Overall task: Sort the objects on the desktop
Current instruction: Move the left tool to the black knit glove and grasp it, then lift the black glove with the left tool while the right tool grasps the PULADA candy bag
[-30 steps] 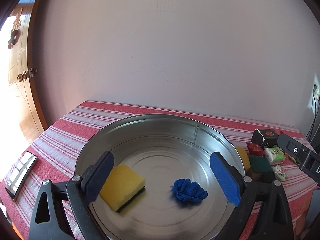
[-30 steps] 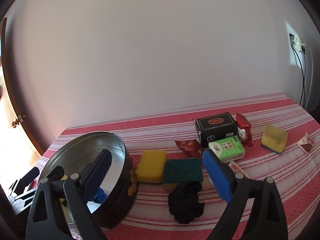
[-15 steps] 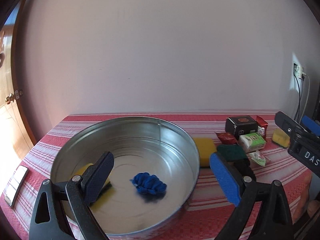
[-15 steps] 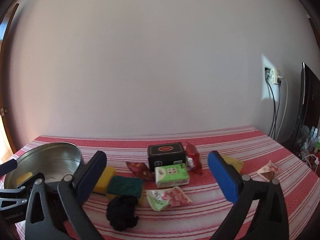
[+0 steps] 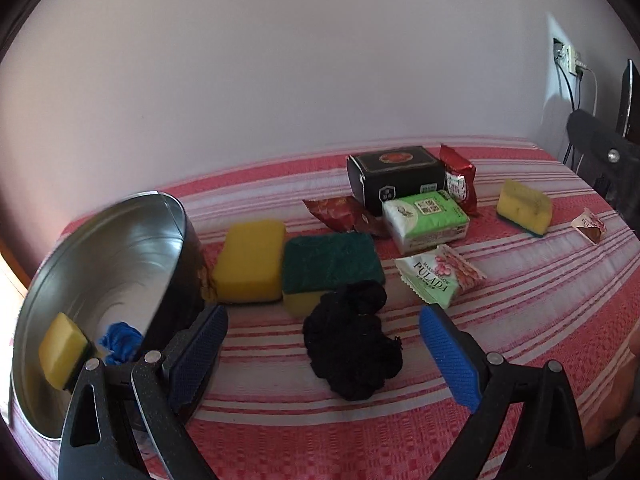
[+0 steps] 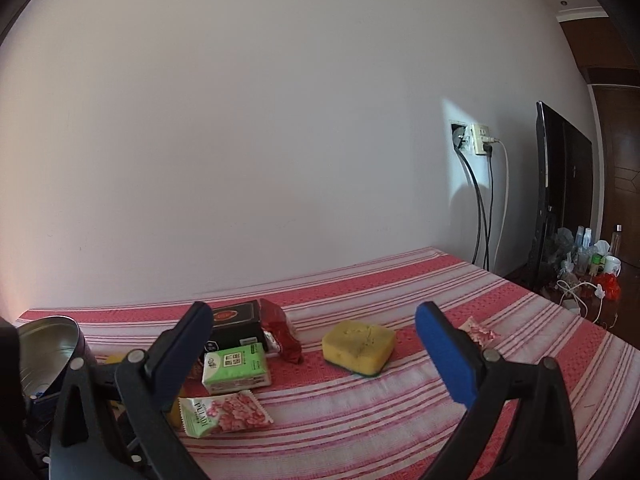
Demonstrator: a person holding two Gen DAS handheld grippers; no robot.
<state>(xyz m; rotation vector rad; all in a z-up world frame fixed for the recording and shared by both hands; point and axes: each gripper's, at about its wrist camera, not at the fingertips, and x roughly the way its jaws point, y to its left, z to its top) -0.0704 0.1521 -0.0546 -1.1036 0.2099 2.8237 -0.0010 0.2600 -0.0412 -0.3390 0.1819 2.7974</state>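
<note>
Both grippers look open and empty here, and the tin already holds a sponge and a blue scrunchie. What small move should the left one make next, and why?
Probably ease the left gripper forward and down over the black scrunchie. It lies loose on the striped cloth directly between the open fingers, nearest of the unsorted items, and its blue counterpart is already in the metal tin.

Bare cloth [image 6: 400,412] lies open before the lone yellow sponge [image 6: 359,346]

Both cameras look forward along their own tools, low and close over the striped desk [image 5: 520,300], toward the wall. Both views take in the green tissue pack [image 5: 426,220] [image 6: 236,368].
</note>
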